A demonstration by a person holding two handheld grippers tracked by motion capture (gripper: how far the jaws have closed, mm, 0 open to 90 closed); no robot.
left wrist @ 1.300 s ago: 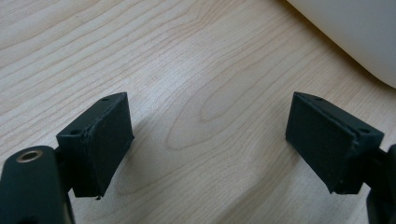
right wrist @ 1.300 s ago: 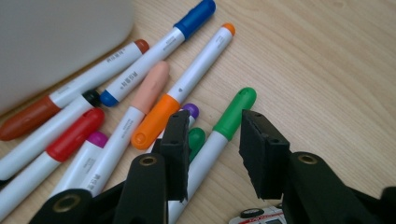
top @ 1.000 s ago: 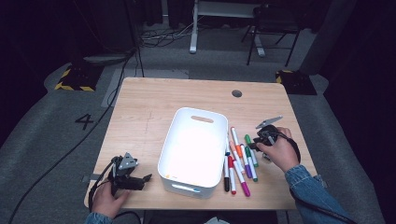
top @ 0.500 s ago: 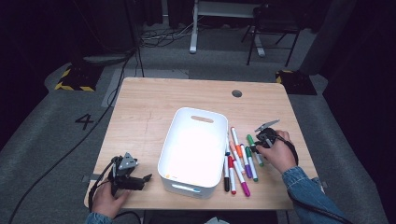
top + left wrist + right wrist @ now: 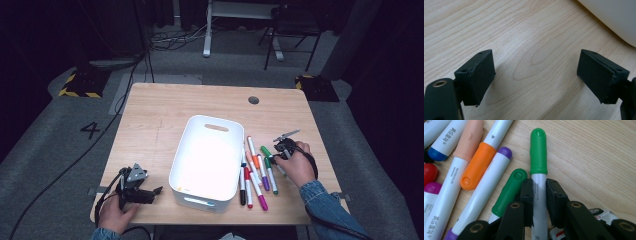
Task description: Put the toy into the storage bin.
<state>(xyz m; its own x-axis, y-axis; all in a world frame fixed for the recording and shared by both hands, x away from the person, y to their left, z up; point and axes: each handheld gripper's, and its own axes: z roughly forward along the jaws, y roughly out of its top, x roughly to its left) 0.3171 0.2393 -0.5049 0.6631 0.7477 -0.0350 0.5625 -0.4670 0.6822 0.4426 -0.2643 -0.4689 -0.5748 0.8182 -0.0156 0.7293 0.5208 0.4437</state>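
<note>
Right gripper (image 5: 539,192) has shifted in toward the bin (image 5: 206,152) since a second ago; jaws clamped on green marker (image 5: 538,152) mid-barrel for balanced lift; marker right of bin; left gripper (image 5: 536,75) open, parked left of bin.

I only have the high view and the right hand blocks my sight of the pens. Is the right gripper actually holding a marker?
Observer: Yes. In the right gripper view the right gripper is shut on the white barrel of the light green marker, just below its cap.
Operator: Is anything crowding that marker?
Observer: A darker green marker lies right beside it, against the outside of one jaw, not between the jaws.
Operator: And the left gripper?
Observer: The left gripper is open over bare wood, with the white bin curving past at the upper right of its view.
</note>
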